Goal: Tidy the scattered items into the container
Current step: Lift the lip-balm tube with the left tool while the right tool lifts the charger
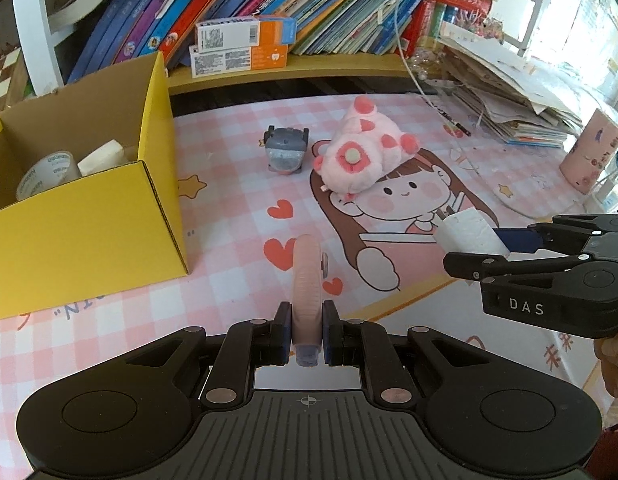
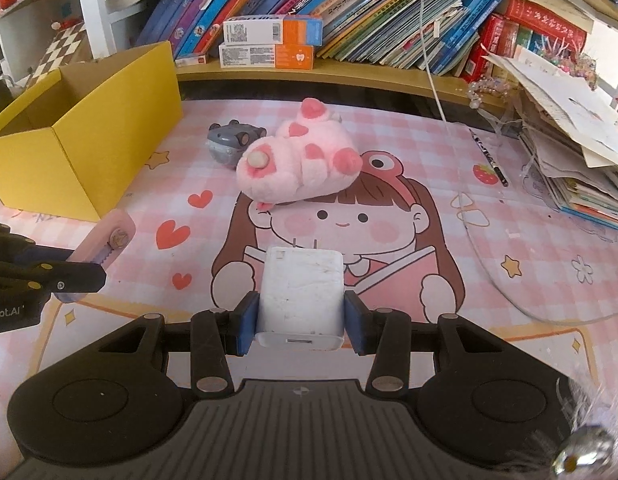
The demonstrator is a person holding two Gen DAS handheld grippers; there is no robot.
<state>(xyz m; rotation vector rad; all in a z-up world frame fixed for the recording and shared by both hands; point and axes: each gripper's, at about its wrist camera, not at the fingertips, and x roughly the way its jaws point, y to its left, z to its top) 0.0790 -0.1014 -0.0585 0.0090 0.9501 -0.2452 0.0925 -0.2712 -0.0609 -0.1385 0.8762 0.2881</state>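
Note:
My left gripper [image 1: 305,334] is shut on a slim pink utility knife [image 1: 306,280], held edge-up above the mat; the same pink knife [image 2: 109,244] shows at the left of the right wrist view. My right gripper [image 2: 301,320] is shut on a white plug charger [image 2: 301,292], prongs pointing forward; that charger [image 1: 467,236] appears at the right of the left wrist view. The yellow cardboard box [image 1: 89,216] stands at the left, holding a tape roll [image 1: 45,176] and a white block [image 1: 103,158]. A pink plush toy [image 1: 361,156] and a grey toy [image 1: 285,151] lie on the mat beyond.
The pink checked desk mat [image 1: 237,216] covers the table. A low shelf with leaning books [image 1: 269,4] and two toothpaste cartons [image 1: 245,46] runs along the back. A pile of papers [image 2: 581,148], a pencil [image 2: 491,160], a white cable [image 2: 433,76] and a pink cup [image 1: 591,152] sit at the right.

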